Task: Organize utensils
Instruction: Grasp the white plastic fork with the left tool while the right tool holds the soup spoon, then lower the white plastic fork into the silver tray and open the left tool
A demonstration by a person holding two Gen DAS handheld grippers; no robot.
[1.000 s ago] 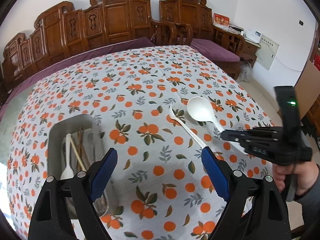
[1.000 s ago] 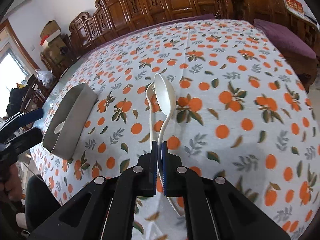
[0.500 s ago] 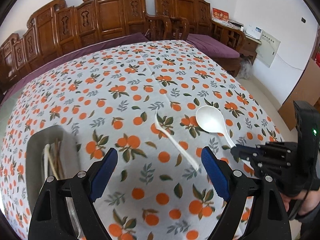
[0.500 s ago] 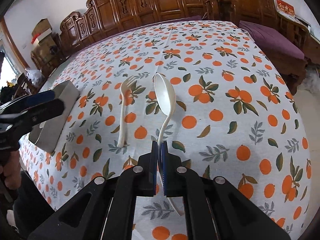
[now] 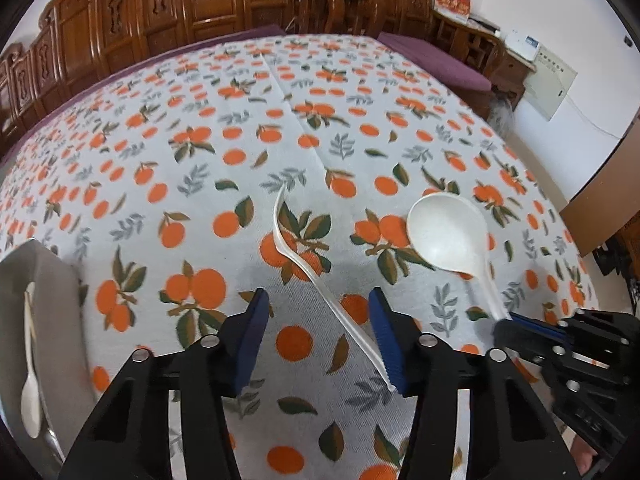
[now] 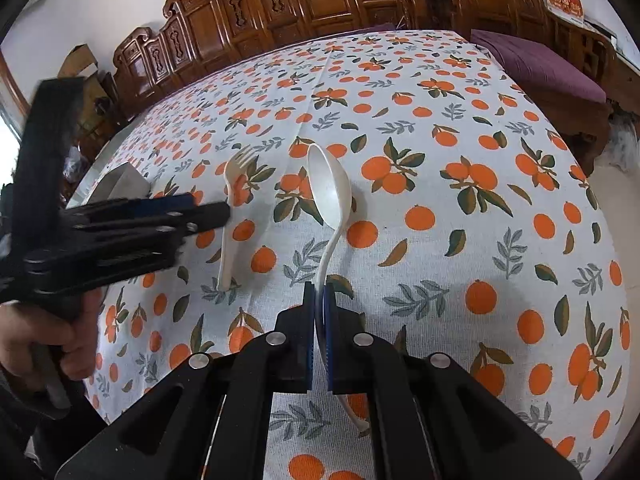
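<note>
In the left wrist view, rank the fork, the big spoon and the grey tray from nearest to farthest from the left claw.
1. Fork: its handle lies between the closing fingers of the left claw, not yet pinched.
2. Big spoon: off to the right, its handle held by the right claw.
3. Grey tray: far left edge, holding a small spoon.

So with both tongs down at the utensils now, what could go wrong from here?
1. The left tongs are closing around the white fork where it lies flat on the tablecloth; the pads may pinch cloth or skid off the thin handle.
2. The right tongs are shut on the white spoon far back on its handle, so the heavy bowl could pivot or slip.
3. The two tongs work close together and might collide.
</note>
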